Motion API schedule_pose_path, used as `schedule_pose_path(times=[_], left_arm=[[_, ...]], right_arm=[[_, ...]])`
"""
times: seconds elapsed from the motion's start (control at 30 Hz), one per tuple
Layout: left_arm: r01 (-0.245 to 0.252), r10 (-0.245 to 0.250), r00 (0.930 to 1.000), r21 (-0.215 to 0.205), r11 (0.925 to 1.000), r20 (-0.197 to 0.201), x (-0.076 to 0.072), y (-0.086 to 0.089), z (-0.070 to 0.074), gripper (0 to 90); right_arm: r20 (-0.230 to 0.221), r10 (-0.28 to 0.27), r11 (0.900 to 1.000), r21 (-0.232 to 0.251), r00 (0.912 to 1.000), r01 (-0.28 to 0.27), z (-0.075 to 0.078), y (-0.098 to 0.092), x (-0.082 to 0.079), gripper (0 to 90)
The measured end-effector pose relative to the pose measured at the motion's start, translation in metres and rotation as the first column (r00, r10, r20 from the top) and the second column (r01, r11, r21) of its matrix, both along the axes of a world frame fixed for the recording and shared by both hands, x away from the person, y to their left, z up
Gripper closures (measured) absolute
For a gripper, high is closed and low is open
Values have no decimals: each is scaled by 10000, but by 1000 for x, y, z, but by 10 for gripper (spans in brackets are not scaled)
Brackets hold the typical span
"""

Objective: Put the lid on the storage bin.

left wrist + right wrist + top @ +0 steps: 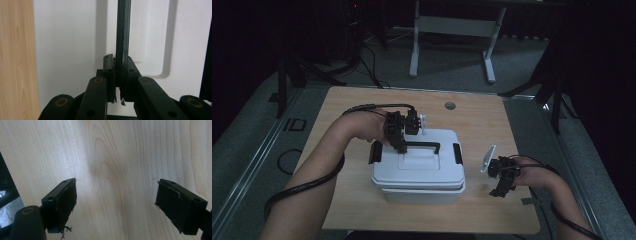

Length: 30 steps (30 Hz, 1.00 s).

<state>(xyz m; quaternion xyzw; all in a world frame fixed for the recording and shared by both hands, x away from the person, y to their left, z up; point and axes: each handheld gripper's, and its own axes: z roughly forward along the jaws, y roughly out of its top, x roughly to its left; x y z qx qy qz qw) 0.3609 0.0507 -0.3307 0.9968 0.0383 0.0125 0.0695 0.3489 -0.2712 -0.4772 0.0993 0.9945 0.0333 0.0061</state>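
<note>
A white lidded box [419,172] sits on the wooden table [492,120], a little nearer the person's edge than the far edge and roughly centred across it. Its lid is on, with a black latch [375,152] on the left end and another latch [457,153] on the right end. A thin black handle [424,145] runs across the top of the lid, above a shallow rectangular recess.

The left gripper [398,137] is over the box's lid at the left end of the handle, with the person's left forearm reaching in from the box's near-left side and a cable looping back behind it. In the left gripper view the two jaws stand closed tight on either side of the handle [123,37], which passes straight between them with the white lid [70,45] beyond; a strip of table [16,60] shows past the box's edge.

The right gripper [502,177] is well apart from the box, off its right end, low over bare table, with a pale plate standing on top of it. In the right gripper view its jaws are spread wide with nothing between them, only wood grain [115,170] beneath.

Beyond the box, near the table's far edge, there is a small round hole [450,106]. Past the table, a white metal frame [452,30] stands on the grey floor.
</note>
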Motion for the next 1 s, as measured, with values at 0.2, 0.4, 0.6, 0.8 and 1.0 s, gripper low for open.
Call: schedule_pose_path(times=[0.2, 0.4, 0.6, 0.8, 1.0], left_arm=[[196, -197, 9998, -121, 9997, -57, 2, -9, -5, 833], [344, -349, 9992, -221, 9992, -203, 3, -13, -14, 833], [393, -391, 9984, 39, 9992, -420, 7, -16, -28, 833], [288, -287, 9979, 7, 9996, -575, 11, -14, -35, 833], [151, -158, 9975, -109, 9998, -694, 13, -11, -41, 832]], right_arm=[[-33, -26, 10000, 14, 10000, 26, -1, -2, 0, 164], [-48, -51, 10000, 47, 10000, 51, -1, -3, 0, 165], [-78, -14, 10000, -12, 10000, 13, -2, -1, 0, 165], [-79, -20, 10000, -5, 10000, 20, -2, -2, 1, 165], [-105, 23, 10000, 23, 9999, -23, -4, 0, 1, 165]])
